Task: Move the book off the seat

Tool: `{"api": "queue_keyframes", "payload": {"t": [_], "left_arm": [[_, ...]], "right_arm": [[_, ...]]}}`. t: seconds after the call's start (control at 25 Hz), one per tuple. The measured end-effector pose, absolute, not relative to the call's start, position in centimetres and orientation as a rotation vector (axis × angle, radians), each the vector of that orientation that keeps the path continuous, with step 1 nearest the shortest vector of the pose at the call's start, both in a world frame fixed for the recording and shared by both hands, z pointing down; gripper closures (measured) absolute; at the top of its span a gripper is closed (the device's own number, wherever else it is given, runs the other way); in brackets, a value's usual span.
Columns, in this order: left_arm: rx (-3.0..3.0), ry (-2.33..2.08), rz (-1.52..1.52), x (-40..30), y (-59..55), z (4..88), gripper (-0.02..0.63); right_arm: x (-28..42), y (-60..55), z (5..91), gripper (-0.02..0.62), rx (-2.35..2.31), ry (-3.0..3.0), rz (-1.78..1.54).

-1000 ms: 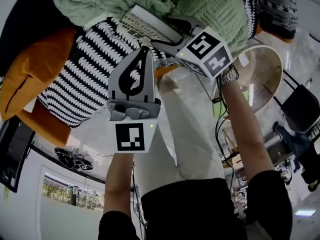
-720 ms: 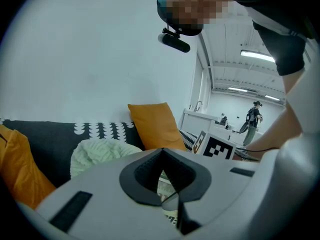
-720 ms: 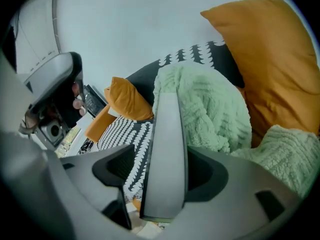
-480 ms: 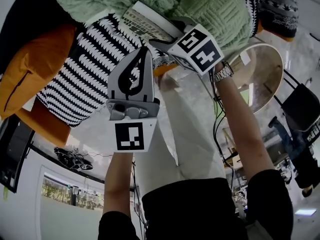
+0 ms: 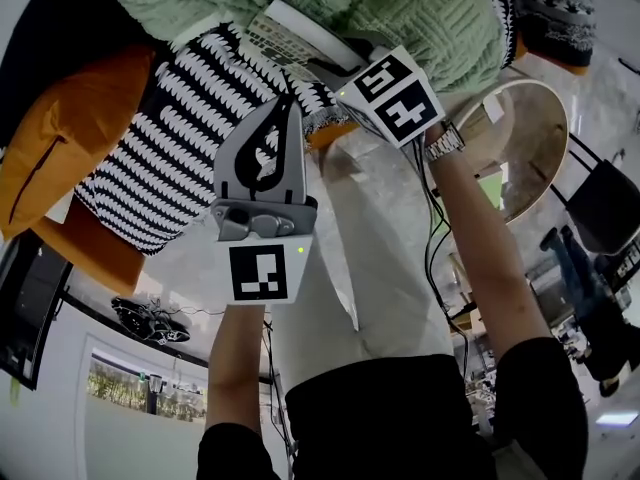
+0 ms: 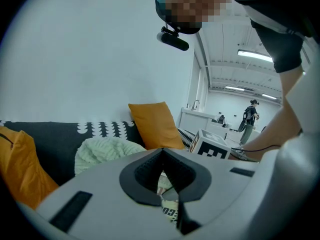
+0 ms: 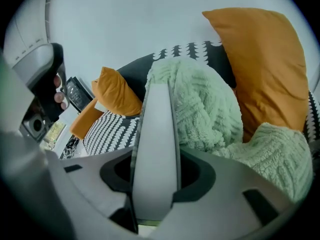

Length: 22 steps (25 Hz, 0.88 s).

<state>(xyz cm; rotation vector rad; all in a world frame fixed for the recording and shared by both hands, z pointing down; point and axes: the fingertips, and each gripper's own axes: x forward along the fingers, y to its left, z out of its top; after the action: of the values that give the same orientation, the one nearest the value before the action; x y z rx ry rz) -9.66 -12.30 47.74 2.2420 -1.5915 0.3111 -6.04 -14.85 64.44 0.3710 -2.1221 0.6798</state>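
Observation:
The book [image 5: 292, 40] lies on the sofa seat among cushions, its printed cover facing up in the head view. My right gripper [image 5: 328, 68] reaches to its near edge. In the right gripper view the book [image 7: 156, 134] stands edge-on between the jaws, which are closing with the pads against both faces. My left gripper [image 5: 287, 103] hovers shut and empty over the black-and-white patterned cushion [image 5: 170, 138], a little short of the book. In the left gripper view a strip of the book's print [image 6: 169, 204] shows below the shut left gripper [image 6: 162, 151].
Pale green knit cushions [image 5: 420, 13] press against the book from behind. Orange cushions [image 5: 60, 158] lie to the left on the dark sofa. A round table [image 5: 525, 148] stands to the right, with cables near the person's right arm.
The right gripper has slid a little further onto the book's edge and its jaws have narrowed onto it. The left gripper has stayed put.

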Motion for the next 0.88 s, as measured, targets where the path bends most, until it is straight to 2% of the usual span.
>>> {"api": "queue_keyframes", "payload": {"t": [0.36,0.88], "left_arm": [[2.25,-1.592,0.315,-10.2,-12.1,47.8,0.596],[2.298,-1.574,0.294,-11.1,-10.9,44.6,0.595]], "right_arm": [[-5.7,-15.0,63.7,0.433,0.428,-2.131,0.674],[-4.7,-14.0,58.4,0.433,0.613,-2.17,0.728]]}}
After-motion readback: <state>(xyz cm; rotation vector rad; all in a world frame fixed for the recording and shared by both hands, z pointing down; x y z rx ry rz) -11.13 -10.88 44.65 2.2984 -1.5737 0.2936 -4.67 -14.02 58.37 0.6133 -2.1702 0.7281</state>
